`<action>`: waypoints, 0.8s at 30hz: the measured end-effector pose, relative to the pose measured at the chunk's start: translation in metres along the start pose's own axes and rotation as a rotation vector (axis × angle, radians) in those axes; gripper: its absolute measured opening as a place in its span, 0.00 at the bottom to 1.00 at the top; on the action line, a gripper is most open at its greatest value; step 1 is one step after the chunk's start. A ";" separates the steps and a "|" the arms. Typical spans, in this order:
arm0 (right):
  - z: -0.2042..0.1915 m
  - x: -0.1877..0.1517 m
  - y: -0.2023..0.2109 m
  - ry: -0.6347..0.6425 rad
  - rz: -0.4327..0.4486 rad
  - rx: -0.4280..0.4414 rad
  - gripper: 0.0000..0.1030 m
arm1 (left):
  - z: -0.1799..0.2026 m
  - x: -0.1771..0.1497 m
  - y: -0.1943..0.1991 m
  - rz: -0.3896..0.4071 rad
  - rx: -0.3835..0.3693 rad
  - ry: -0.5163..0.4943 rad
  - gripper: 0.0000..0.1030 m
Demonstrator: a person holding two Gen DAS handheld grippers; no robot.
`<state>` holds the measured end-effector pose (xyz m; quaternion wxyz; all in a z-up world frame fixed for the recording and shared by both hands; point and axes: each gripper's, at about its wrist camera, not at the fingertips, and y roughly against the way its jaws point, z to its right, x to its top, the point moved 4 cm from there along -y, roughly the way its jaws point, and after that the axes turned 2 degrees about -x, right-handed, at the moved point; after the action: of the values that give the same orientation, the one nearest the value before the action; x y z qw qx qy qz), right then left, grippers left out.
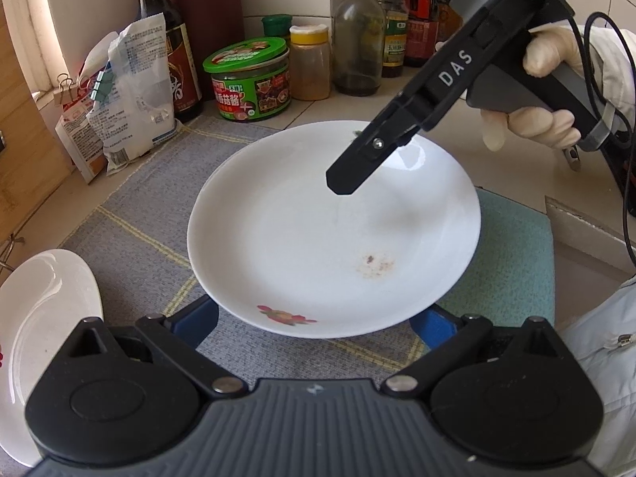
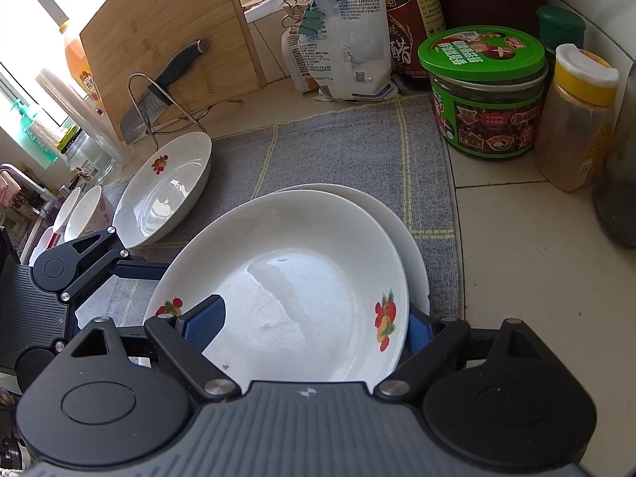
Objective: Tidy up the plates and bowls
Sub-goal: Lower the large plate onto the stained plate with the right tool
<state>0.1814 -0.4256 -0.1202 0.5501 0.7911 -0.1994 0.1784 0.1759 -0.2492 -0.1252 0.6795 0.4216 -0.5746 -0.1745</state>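
Note:
A white plate with fruit decals [image 2: 302, 278] lies stacked on a second white plate [image 2: 409, 230] on the grey mat [image 2: 349, 147]. My right gripper [image 2: 312, 330] is open wide and straddles the top plate's rim: one blue finger [image 2: 206, 324] is over the inside, the other is outside the rim. In the left wrist view that plate [image 1: 318, 238] fills the middle, and the right gripper's black finger [image 1: 346, 179] hovers above it, casting a shadow. My left gripper [image 1: 316, 322] is open, and its blue fingers [image 1: 198, 318] reach under the near rim, which hides their tips.
A third plate [image 2: 167, 190] leans at the mat's left, next to small bowls [image 2: 83, 210]. A knife [image 2: 159, 91] and a cutting board [image 2: 167, 39] stand behind it. A green-lidded jar [image 2: 485, 91], a spice jar [image 2: 576, 119], bottles and a bag [image 2: 349, 31] line the back. A teal cloth [image 1: 512, 258] lies right.

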 end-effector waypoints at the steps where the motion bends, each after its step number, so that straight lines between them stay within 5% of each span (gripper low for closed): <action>1: 0.000 0.000 0.001 -0.002 0.003 -0.004 0.91 | 0.000 0.000 0.000 0.000 0.001 -0.002 0.99; 24: -0.009 0.001 0.010 0.038 -0.001 -0.107 0.91 | 0.004 0.002 0.001 0.026 -0.010 0.029 0.99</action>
<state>0.1763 -0.4204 -0.1084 0.5954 0.7570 -0.1979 0.1822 0.1728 -0.2514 -0.1238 0.6920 0.4130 -0.5694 -0.1623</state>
